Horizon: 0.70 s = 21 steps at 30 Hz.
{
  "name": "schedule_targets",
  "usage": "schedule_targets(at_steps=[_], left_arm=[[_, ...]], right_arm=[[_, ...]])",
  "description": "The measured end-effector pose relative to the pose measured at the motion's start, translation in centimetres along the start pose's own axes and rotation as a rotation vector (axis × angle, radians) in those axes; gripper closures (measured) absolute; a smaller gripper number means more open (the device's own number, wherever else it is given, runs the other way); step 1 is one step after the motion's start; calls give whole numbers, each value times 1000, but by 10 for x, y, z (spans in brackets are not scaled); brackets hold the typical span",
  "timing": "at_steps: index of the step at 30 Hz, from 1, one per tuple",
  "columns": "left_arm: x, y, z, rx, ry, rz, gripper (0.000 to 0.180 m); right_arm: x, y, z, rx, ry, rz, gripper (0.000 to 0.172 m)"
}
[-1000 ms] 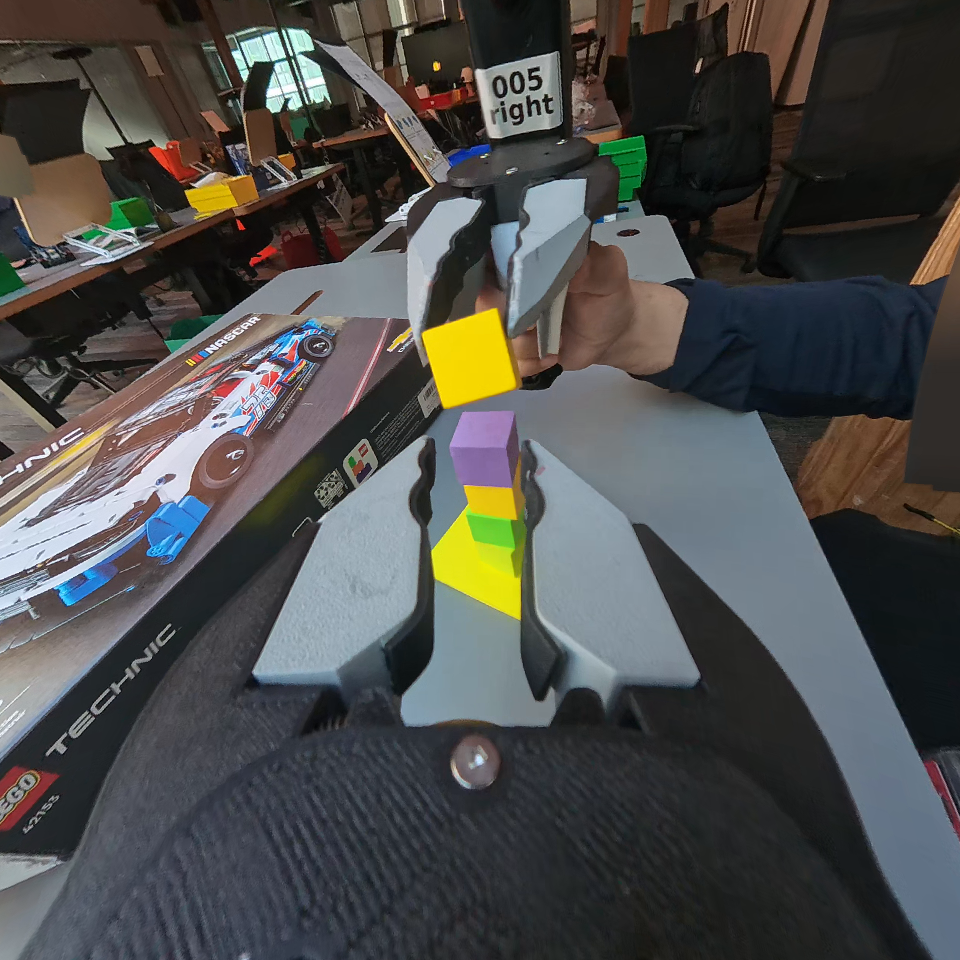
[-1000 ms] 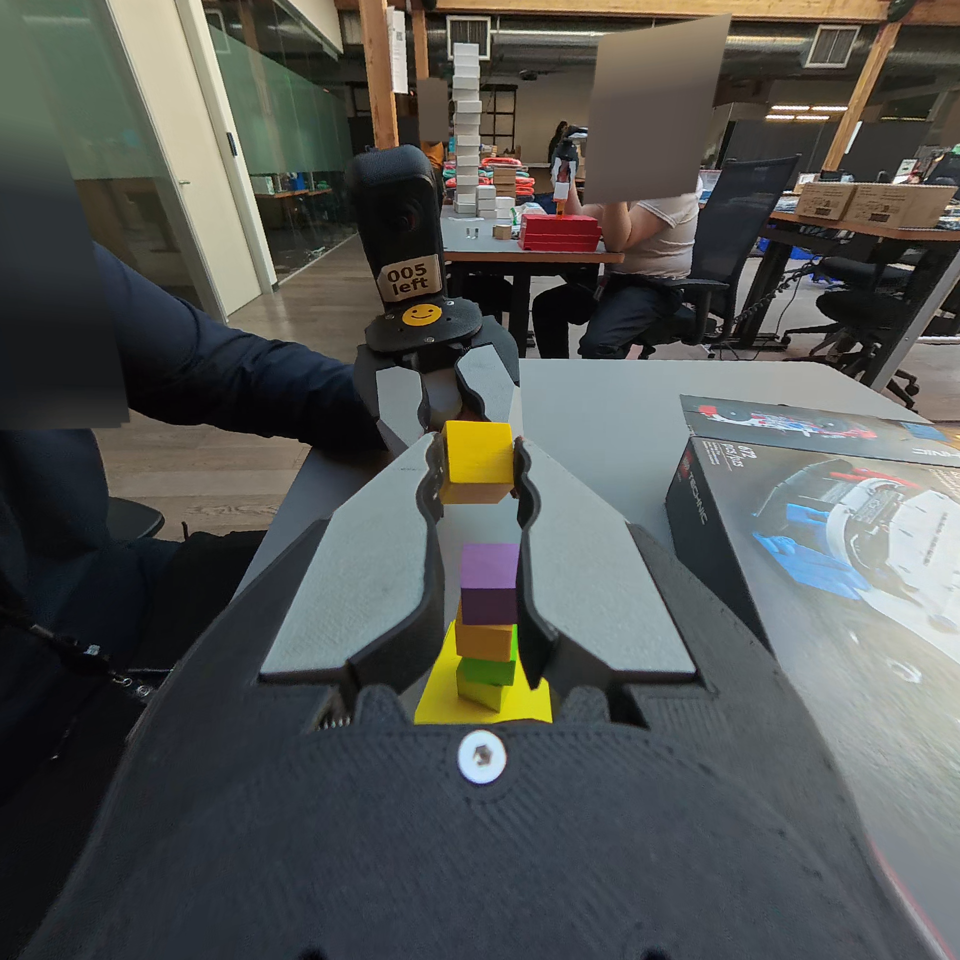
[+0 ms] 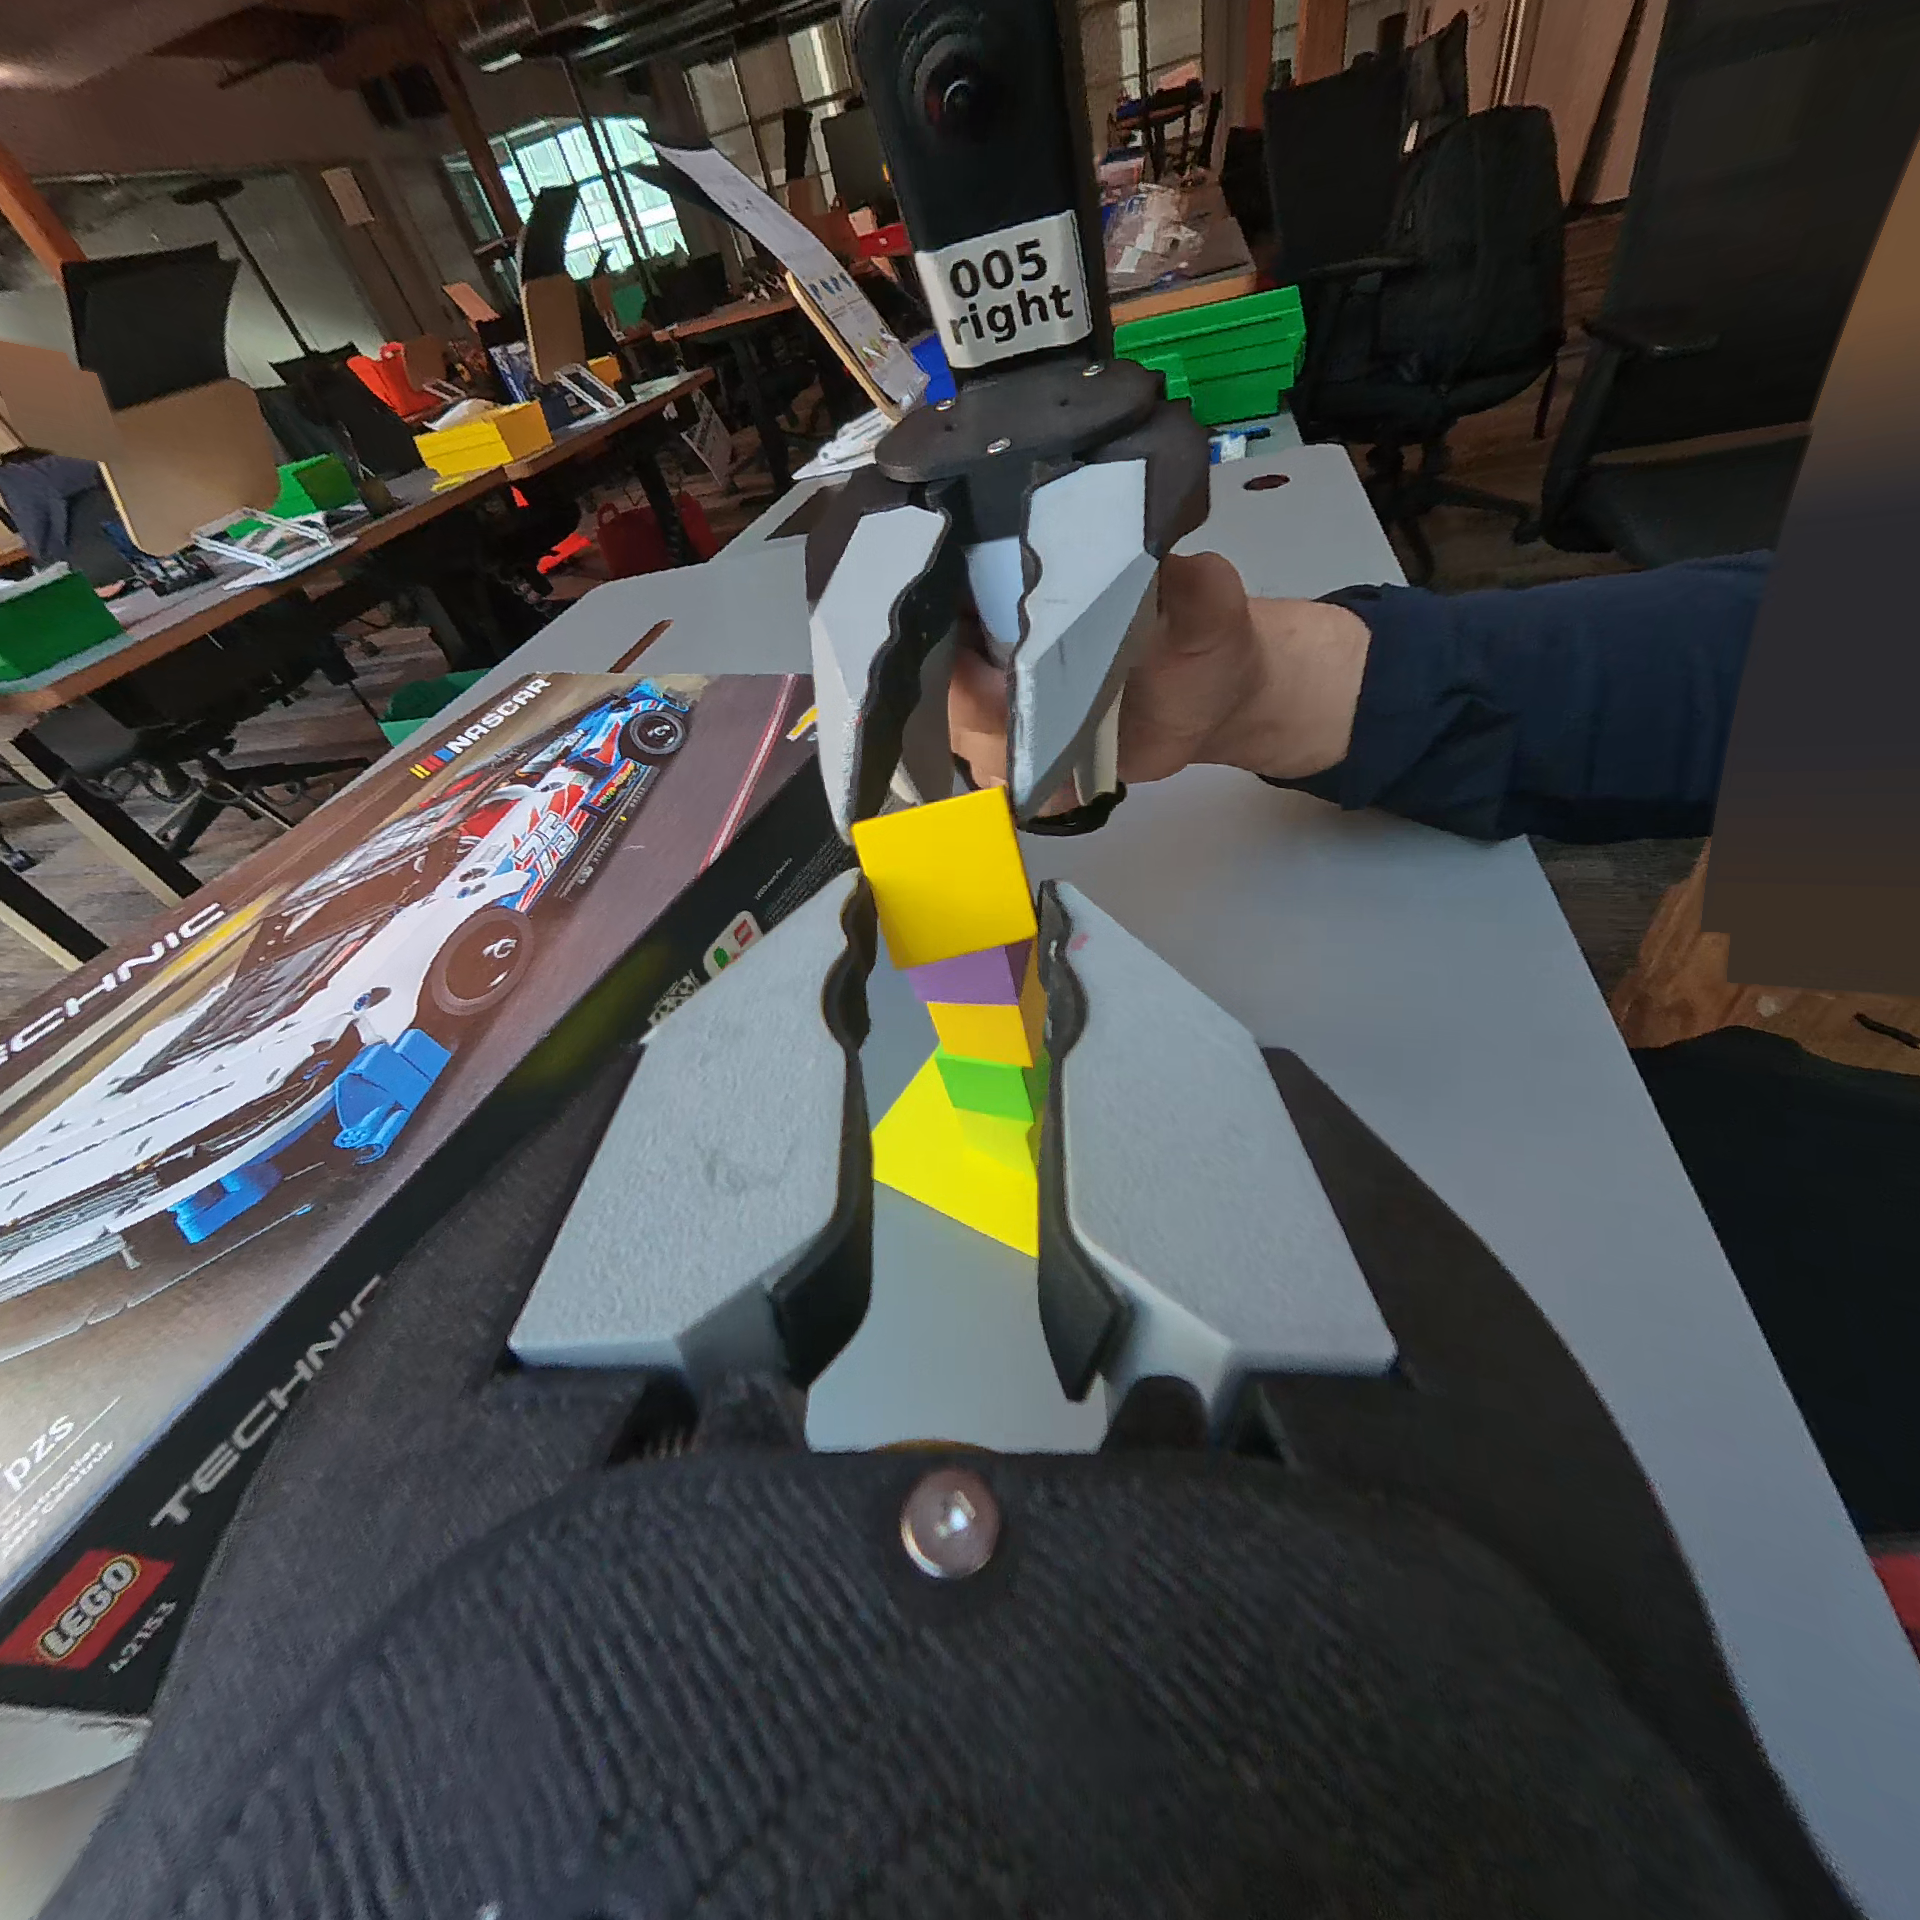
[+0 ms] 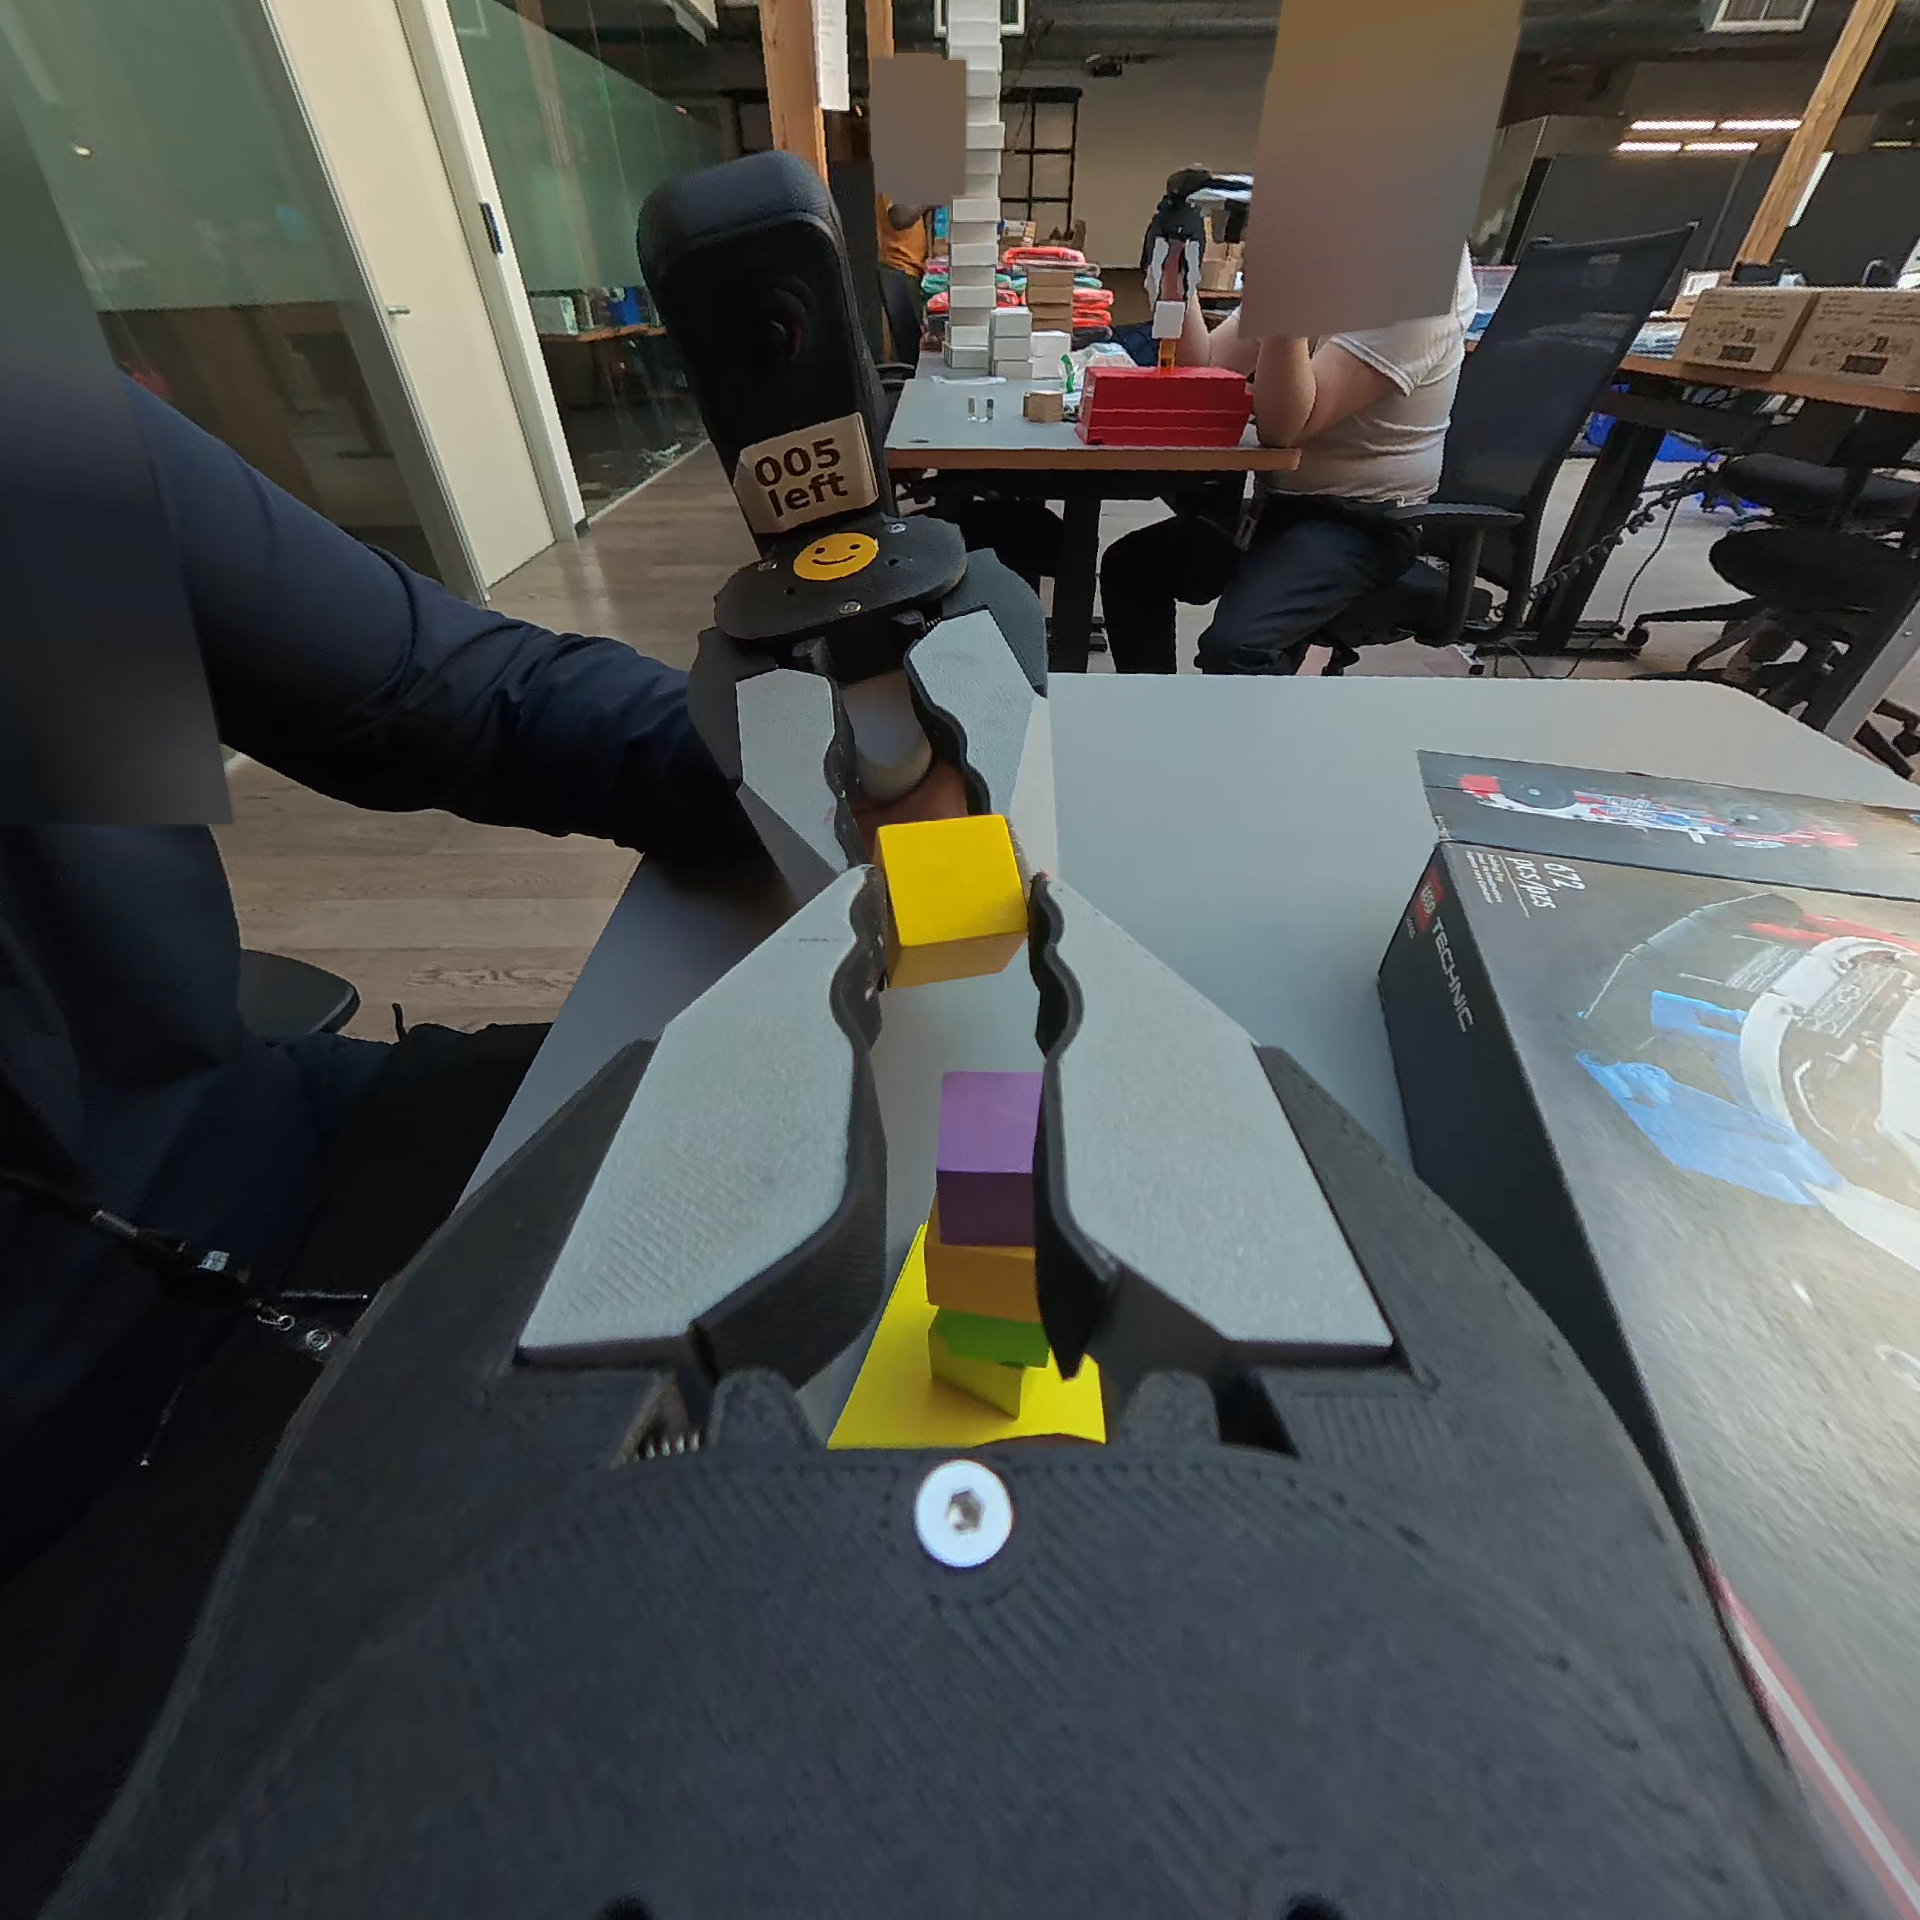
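- Two hand-held grippers face each other over a grey table (image 4: 1247, 831).
- Right gripper (image 4: 954, 914) is clamped on a yellow wooden cube (image 4: 951, 909), both pads pressing its sides, just above a stack.
- Stack: purple cube (image 4: 987, 1153), orange cube (image 4: 982, 1273), green cube (image 4: 987, 1335), on a yellow paper square (image 4: 883, 1403).
- Left gripper (image 3: 951, 935) stands spread, its fingers flanking the stack without gripping.
- Printed toy-car box (image 3: 364, 935) lies beside.
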<state>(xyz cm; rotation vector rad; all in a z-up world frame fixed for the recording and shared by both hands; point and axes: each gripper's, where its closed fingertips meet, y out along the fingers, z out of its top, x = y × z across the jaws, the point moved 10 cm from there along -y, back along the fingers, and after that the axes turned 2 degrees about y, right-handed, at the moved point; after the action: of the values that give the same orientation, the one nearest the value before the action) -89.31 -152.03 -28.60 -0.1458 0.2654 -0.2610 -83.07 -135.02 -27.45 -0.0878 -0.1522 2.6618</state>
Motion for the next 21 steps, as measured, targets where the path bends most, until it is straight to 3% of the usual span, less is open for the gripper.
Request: schedule_targets(at_steps=[10, 21], left_arm=[[-6, -5, 2, 43, -20, 40, 152], [0, -3, 3, 59, 14, 25, 151]], right_arm=[[8, -9, 2, 90, 86, 23, 145], [1, 0, 1, 33, 35, 29, 145]])
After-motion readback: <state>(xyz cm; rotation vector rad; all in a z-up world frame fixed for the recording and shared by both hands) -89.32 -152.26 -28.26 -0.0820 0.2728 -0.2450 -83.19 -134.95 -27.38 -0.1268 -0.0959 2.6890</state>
